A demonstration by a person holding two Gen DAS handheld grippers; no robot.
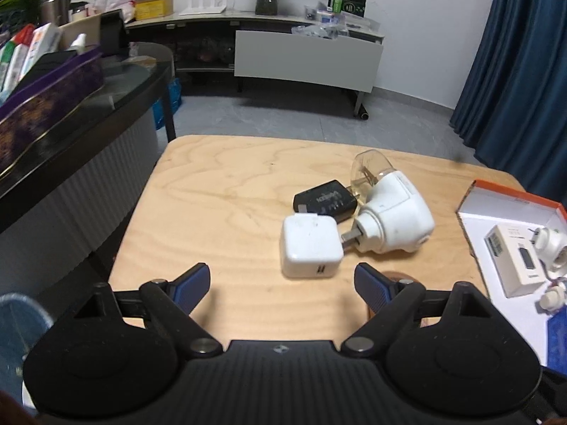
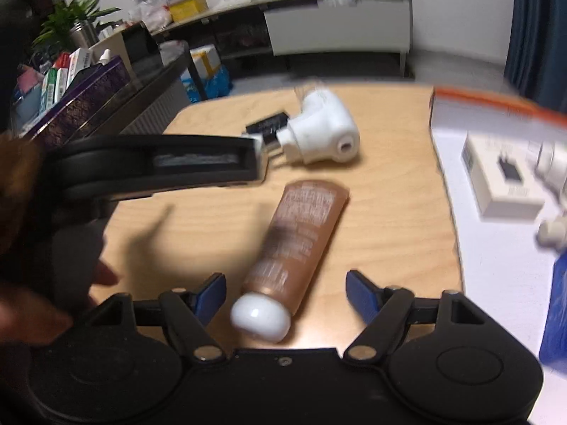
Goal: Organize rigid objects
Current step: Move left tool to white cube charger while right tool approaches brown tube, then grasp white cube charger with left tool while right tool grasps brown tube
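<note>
Both grippers stand apart, nothing between the pads. Left gripper (image 1: 281,283) faces the white square plastic charger (image 1: 309,249) on the light wooden desk (image 1: 219,191), beside a black flat adapter (image 1: 324,200) and a bulky white plug adapter (image 1: 395,221). Right gripper (image 2: 285,292) straddles the white cap of a brown plastic tube (image 2: 294,244) lying flat, not yet clamped. We'd centre on the tube body above the cap, then close. Orange-rimmed white cardboard box (image 1: 510,196) on the right holds a small white carton (image 1: 515,256) and white plug parts; room remains.
</note>
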